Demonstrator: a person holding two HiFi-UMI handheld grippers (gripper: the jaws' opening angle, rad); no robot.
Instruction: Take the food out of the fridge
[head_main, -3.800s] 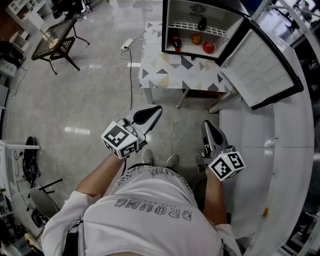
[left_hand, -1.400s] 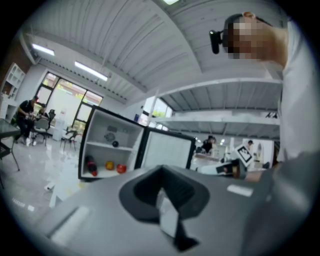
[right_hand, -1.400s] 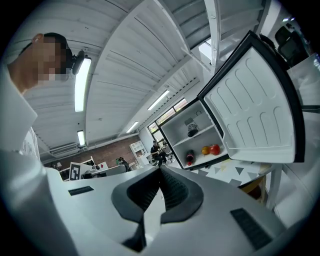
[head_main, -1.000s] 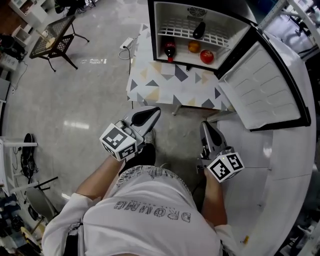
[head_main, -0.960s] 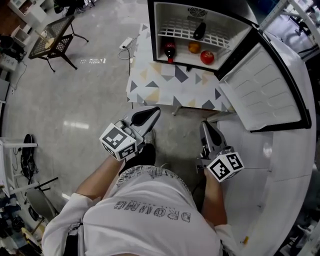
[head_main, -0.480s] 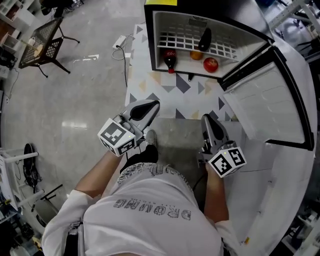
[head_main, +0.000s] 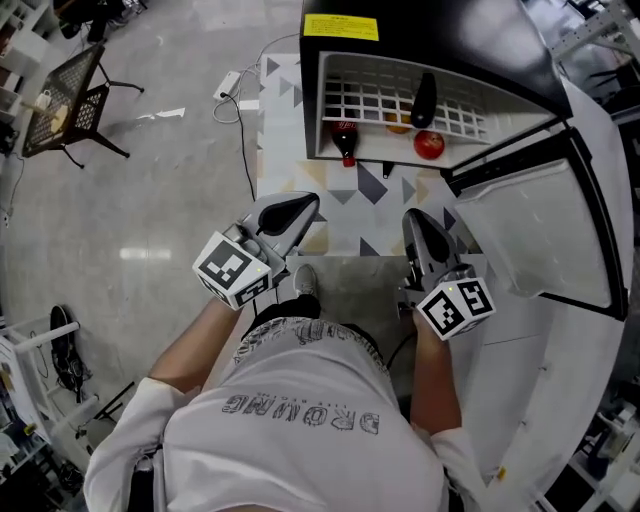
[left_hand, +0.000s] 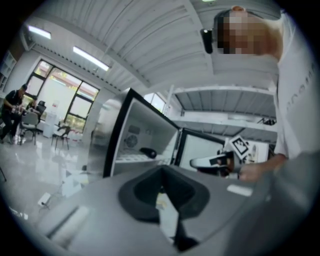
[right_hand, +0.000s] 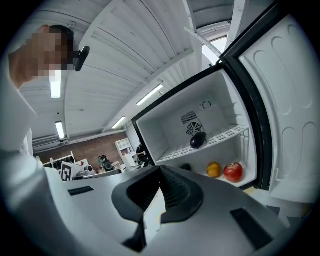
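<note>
Mini fridge with black casing and white interior (head_main: 313, 100) stands on triangle-patterned tabletop (head_main: 281, 105), white-lined door (head_main: 520, 235) swung open to the right. Round red apple (head_main: 429, 145) and orange fruit (head_main: 399, 126) sit on fridge floor, dark bottle with red label (head_main: 345, 140) at its left end. Dark oblong vegetable (head_main: 424, 100) lies on white wire shelf (head_main: 365, 100) above. Left gripper (head_main: 303, 207) and right gripper (head_main: 414, 220) are side by side near table's front edge, short of fridge. Both have jaws pressed together on nothing. All food is inside fridge, untouched.
</note>
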